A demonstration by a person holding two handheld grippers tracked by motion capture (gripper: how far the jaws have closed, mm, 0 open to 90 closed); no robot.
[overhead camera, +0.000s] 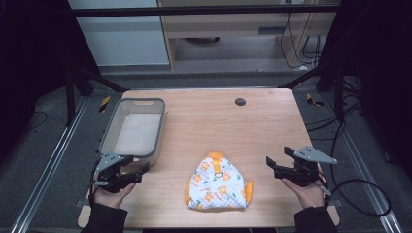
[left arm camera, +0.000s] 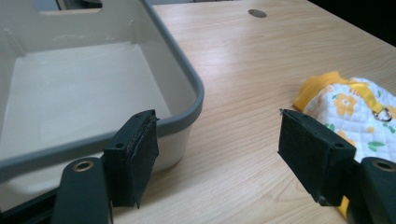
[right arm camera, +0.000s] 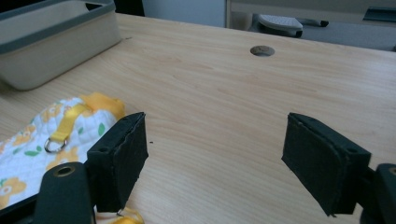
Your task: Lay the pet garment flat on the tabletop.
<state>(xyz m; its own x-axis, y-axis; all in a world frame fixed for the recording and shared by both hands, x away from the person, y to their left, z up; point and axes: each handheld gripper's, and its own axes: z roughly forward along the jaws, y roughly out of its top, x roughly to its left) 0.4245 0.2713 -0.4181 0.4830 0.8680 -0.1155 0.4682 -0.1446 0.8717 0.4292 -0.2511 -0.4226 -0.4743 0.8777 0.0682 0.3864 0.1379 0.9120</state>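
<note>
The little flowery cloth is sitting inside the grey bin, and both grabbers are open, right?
Not quite. The flowery cloth lies on the wooden table, outside the grey bin, which holds nothing; the high view shows this. The rest is right: the left gripper and the right gripper are both open.

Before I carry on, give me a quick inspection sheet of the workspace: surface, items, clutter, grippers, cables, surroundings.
Surface: wooden table, bare light wood with a round cable hole near the far edge.
Job's things: grey-rimmed bin at the left, nothing seen inside; white garment with orange flower print lying at the near middle, a yellow strap with a metal ring on it.
Clutter: nothing seen.
Grippers: left gripper beside the bin's near corner, jaws open, nothing held; right gripper to the right of the garment, jaws open, nothing held.
Cables: a black cable loops from the right gripper over the floor.
Surroundings: metal frame rails, grey floor, cabinets beyond the table.
</note>
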